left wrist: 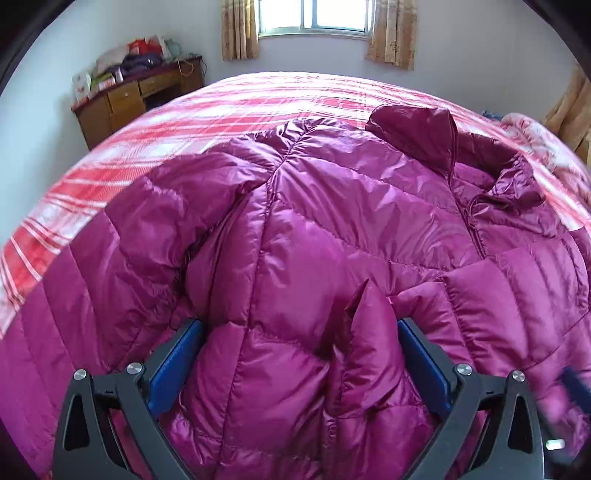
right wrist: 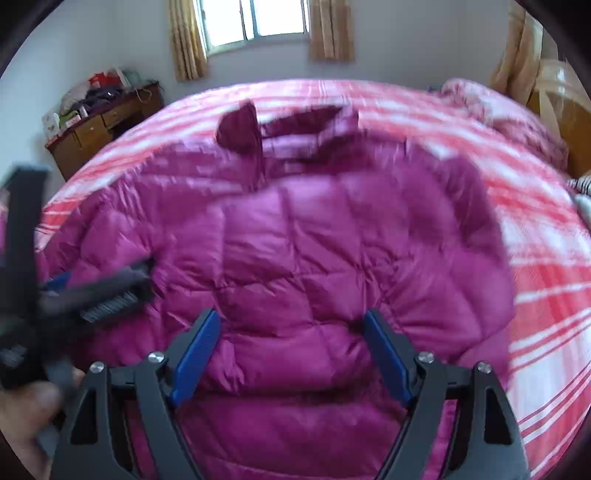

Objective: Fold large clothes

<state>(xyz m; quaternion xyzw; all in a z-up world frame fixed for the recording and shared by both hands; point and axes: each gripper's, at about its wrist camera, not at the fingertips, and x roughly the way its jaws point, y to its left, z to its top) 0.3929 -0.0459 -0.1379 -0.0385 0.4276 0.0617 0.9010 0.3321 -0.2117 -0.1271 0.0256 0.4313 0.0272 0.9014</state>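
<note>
Down jacket [left wrist: 332, 206], magenta, quilted, lies spread on the bed [left wrist: 221, 107], filling the centre and lower part of both views. Bed cover is a red-and-white plaid. Collar [left wrist: 509, 184] sits at upper right in the left wrist view; a darker flap of the jacket [left wrist: 410, 122] stands up next to it.

Left hand-held gripper [left wrist: 299, 354]: fingers wide apart, blue pads [left wrist: 173, 369] on either side of a puffed fold of jacket at bottom centre. The fabric bulges between the pads; whether they press on it, cannot tell.

Right hand-held gripper [right wrist: 291, 354]: fingers likewise wide apart, blue pads [right wrist: 195, 354] flanking the lower part of the jacket at bottom centre of its view. Right wrist view is motion-blurred, so contact with the cloth cannot be judged.

The left hand-held gripper also shows as a dark blurred shape at the left edge of the right wrist view, with part of a hand [right wrist: 26, 410] below it in the lower left corner.

Background: window [left wrist: 314, 16] with tan curtains [left wrist: 391, 33] at top centre; wooden desk [left wrist: 125, 99] piled with bags and clothing at upper left; rumpled bedding [right wrist: 491, 107] at upper right.
</note>
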